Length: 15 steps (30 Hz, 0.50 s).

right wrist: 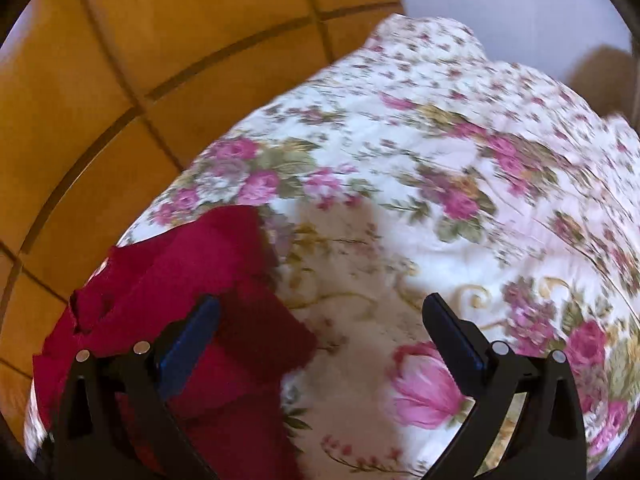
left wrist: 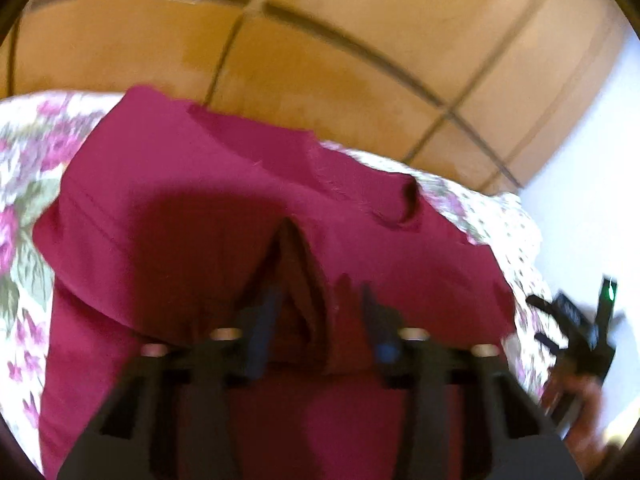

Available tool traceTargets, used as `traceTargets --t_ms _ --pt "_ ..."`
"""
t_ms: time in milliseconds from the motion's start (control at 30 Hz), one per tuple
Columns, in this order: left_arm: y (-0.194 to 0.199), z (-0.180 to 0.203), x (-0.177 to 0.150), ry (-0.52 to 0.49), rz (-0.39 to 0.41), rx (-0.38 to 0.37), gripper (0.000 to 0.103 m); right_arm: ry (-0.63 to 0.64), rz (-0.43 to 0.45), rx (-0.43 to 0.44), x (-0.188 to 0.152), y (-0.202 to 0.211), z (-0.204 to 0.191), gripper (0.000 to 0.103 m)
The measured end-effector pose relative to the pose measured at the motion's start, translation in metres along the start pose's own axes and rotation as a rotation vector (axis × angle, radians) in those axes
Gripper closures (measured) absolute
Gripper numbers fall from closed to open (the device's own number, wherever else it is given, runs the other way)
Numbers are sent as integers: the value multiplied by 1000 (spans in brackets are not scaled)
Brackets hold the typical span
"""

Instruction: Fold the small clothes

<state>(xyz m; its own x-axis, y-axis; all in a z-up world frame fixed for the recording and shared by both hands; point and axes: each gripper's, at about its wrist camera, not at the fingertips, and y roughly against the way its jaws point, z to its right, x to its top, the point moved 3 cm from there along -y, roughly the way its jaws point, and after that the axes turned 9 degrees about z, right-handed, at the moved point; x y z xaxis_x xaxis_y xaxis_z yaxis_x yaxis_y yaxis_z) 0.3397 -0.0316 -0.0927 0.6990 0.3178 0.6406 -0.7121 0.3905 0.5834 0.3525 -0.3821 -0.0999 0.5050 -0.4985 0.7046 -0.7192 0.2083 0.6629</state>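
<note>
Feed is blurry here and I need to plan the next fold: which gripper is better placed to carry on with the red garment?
Left. The left gripper already pinches a raised fold of the red garment. The right gripper is open over the floral bedspread, with cloth under only one finger.

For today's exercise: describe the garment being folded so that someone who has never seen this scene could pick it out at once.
Start from the floral bedspread, white with pink roses, set against an orange tiled floor. Near its floor-side edge lies the red garment, a fold of it pinched in the left gripper. It is the only plain, solid-coloured cloth there; everything around it is flower-printed.
</note>
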Motion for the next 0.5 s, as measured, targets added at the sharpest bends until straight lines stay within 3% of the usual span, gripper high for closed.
traceTargets --t_ms 33,167,200,233,300,400,467,500 --pt "-7 0 2 15 -32 14 96 16 -9 0 -2 -4 -4 2" --pt "-14 2 7 -124 18 138 98 126 -92 -97 -21 -29 -9 2" --pt "-18 -1 4 -143 15 164 99 126 -144 -89 -30 -39 -7 2" --pt "-21 -3 1 -155 11 178 99 114 -136 -79 -32 -40 -4 2" --pt "-23 -5 -5 -196 34 174 99 113 -126 -73 -31 -35 -5 2" --pt "-16 -11 -2 -167 39 124 97 87 -131 -54 -26 -25 -4 2" --pt "-8 -16 -1 -140 31 92 91 49 -128 -36 -25 -15 0 2" --pt "-2 -18 -2 -141 33 88 82 26 -128 -24 -25 -8 0 2"
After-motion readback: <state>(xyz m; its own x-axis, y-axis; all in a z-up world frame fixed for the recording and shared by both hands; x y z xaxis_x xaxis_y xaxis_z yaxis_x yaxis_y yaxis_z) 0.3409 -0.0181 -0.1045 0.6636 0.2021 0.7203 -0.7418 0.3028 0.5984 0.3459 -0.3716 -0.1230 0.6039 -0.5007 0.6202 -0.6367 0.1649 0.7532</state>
